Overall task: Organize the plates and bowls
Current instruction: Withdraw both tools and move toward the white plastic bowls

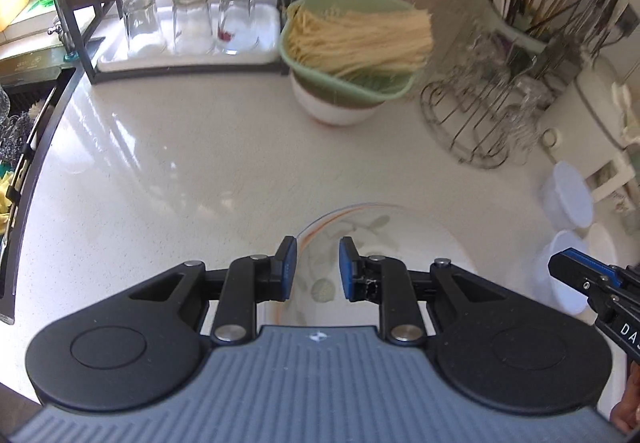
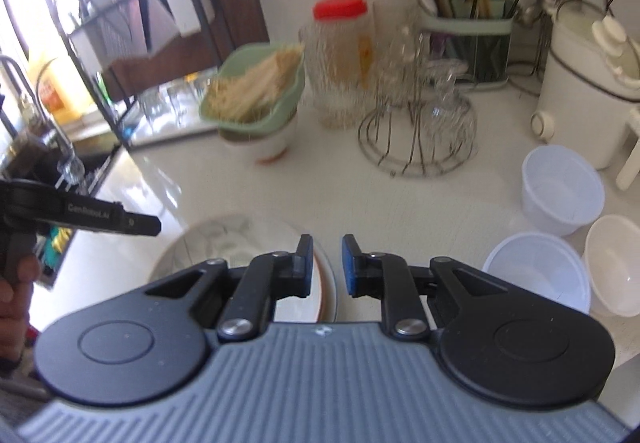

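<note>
Two tools on one plate (image 1: 352, 243) from what I can see. My left tool (image 1: 318, 267) has its pads either side of the plate's left rim, clamped on it I think, though the blur makes it hard to swear by. My right tool (image 2: 327, 267) has the right rim (image 2: 326, 283) between its narrow jaws, but I can't tell if they're pinching. That plate sits low over the white tabletop (image 1: 180, 163). Three white plastic bowls (image 2: 560, 187) sit to the right, near the wire rack (image 2: 416, 139).

Bright window glare upper left, motion blur on far objects, fisheye-bent edges.
</note>
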Demonstrator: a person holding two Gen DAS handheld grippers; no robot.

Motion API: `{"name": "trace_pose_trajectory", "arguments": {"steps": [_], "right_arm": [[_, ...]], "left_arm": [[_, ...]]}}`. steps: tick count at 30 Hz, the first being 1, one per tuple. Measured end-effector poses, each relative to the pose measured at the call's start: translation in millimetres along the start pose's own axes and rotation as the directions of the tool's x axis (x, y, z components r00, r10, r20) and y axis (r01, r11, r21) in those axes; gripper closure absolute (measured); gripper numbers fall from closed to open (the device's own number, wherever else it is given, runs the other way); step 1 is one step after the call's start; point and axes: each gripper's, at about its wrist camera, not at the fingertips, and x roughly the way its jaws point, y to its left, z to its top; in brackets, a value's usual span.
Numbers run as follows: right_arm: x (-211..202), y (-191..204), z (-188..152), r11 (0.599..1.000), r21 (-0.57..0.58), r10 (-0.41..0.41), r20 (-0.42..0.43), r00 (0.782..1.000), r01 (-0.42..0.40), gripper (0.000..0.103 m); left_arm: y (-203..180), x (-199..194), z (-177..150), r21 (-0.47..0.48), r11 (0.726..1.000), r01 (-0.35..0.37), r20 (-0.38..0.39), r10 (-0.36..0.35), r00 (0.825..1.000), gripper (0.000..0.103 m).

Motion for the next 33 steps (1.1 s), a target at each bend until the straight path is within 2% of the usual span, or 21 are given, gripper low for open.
{"name": "trace_pose_trajectory", "arguments": {"steps": [15, 19, 33], "right_arm": [[-57.5, -7.9, 10.8, 1.000, 0.016, -0.005, 0.152, 0.988, 0.003, 0.084], [-65.6, -15.8, 5.6, 0.999, 0.025, -0.035, 0.159, 0.987, 0.031, 0.083], [-87.3, -58.5, -16.3, 0.996, 0.021, -0.091, 0.155, 0.984, 0.089, 0.083]], "left_arm": [[-49.8, -46.9, -2.1, 0.068, 0.996, 0.063, 0.099, -0.069, 0.993, 0.078], [-61.2, -50.0, -5.6, 0.083, 0.994, 0.075, 0.116, -0.085, 0.990, 0.078], [-113.0, -33.7, -29.3, 0.097, 0.987, 0.129, 0.087, -0.138, 0.987, 0.078]]}}
